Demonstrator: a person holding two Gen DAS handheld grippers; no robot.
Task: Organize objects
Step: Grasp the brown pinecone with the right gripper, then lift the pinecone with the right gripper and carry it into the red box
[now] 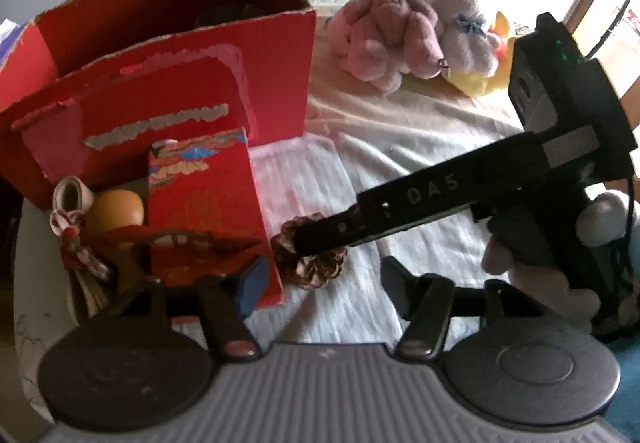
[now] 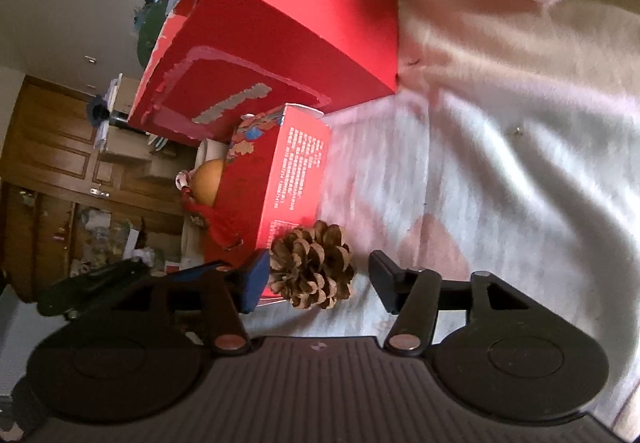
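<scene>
At the far left of the left wrist view, a small patterned fabric item [image 1: 74,219] and an orange ball [image 1: 120,209] are seen tucked against the base of a large red cardboard box [image 1: 168,83], whose top is open and whose front face bears torn patches where paper has been stripped away. In front of it a smaller red box [image 1: 208,211] stands upright, decorated with a coloured landscape pattern near its top.

Just right of that small box, at lower centre, a pine cone [image 1: 316,271] lies on the pale cloth [image 1: 400,147]. It is brown, with open woody scales edged in a lighter tan. In the right wrist view the same pine cone [image 2: 314,269] is shown at lower centre, touching the corner of the small red box [image 2: 296,179], whose side panel carries rows of small white print too fine to be read.

The left gripper [image 1: 318,283] is held with its jaws about half apart, nothing pressed between the pads. The right gripper [image 2: 318,279] is spread wide, the pine cone lying between the fingers, close to the blue pad [image 2: 254,279] and clear of the other finger. In the left wrist view the right gripper [image 1: 296,239] is seen reaching in from the right, its fingertip over the cone, and the letters "DAS" are legible on its black arm.

At upper right, a pink plush toy [image 1: 384,39], a white one [image 1: 466,27] and a yellow one [image 1: 480,81] are grouped on the cloth.
</scene>
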